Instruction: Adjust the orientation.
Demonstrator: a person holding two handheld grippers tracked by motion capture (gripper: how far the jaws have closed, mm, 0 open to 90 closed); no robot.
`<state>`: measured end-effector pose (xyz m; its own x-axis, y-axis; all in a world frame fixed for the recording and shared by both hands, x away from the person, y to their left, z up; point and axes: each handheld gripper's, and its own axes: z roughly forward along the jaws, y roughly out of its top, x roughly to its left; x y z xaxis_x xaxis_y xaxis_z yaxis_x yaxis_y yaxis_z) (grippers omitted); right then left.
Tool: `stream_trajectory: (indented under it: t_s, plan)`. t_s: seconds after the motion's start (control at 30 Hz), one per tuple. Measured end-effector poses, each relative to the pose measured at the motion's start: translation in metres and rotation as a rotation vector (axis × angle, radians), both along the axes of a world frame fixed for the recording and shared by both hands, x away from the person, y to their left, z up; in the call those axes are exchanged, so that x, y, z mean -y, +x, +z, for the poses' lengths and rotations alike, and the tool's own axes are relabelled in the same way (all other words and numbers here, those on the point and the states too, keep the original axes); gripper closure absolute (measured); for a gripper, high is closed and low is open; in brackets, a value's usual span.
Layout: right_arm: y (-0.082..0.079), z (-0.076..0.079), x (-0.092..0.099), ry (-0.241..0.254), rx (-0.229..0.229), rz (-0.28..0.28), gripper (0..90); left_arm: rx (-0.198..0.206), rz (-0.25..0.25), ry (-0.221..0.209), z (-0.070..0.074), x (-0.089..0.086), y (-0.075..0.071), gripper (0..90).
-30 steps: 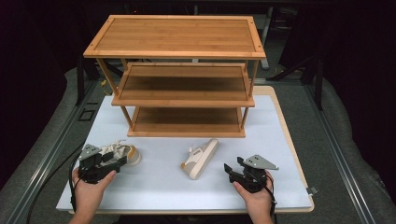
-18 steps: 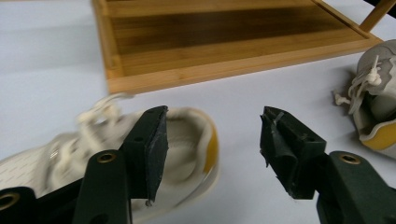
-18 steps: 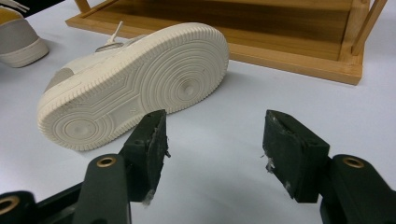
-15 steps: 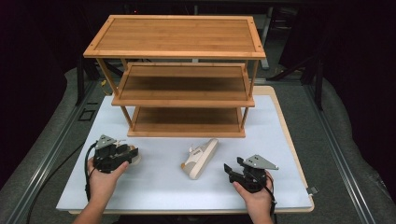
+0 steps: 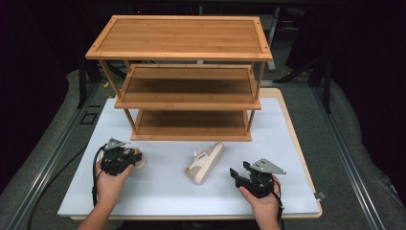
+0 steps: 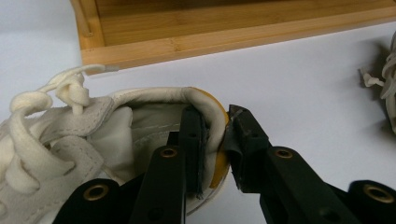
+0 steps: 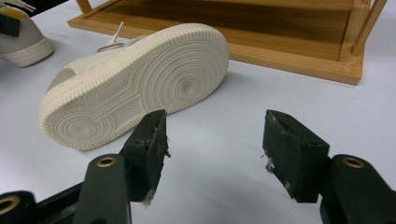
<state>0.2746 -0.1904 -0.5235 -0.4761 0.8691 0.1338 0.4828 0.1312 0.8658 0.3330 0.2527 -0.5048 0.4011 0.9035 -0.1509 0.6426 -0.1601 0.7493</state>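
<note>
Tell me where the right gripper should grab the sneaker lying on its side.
Probably the heel collar. The sneaker lies on its side, sole facing the open right gripper; its sole is likely too broad for the jaws. Come from the heel end nearest the person, one jaw inside the opening, as the left gripper grips the other sneaker.

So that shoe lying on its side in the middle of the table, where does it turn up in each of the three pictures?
High view: the tipped shoe lies centre, in front of the wooden rack.
Left gripper view: at the far right edge, only laces show, probably this shoe's.
Right gripper view: upper left, its ribbed sole faces the camera.
Shared landmark: the rack's bottom shelf, behind the shoe in every view.
</note>
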Motion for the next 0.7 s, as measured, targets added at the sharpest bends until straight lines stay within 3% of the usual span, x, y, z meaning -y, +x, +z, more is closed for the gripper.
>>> stream_trajectory:
  t_s: [0.1,0.3,0.33,0.63,0.7]
  plan:
    - [0.000,0.000,0.001,0.002,0.000,-0.002,40.1,0.001,-0.008,-0.014,0.001,0.004,0.000,76.5]
    - [0.000,0.000,0.002,0.004,0.001,-0.004,40.2,0.006,-0.094,-0.032,0.004,0.029,-0.006,76.4]
    - [0.000,0.000,0.002,0.002,0.003,-0.001,40.1,0.010,-0.137,-0.023,0.005,0.041,-0.009,76.4]
    - [0.000,0.001,0.002,0.002,0.005,-0.002,40.2,0.020,-0.235,-0.015,0.002,0.079,-0.016,76.3]
    - [0.000,0.001,0.002,0.002,0.006,-0.001,40.2,0.023,-0.259,0.015,-0.002,0.090,-0.021,76.4]
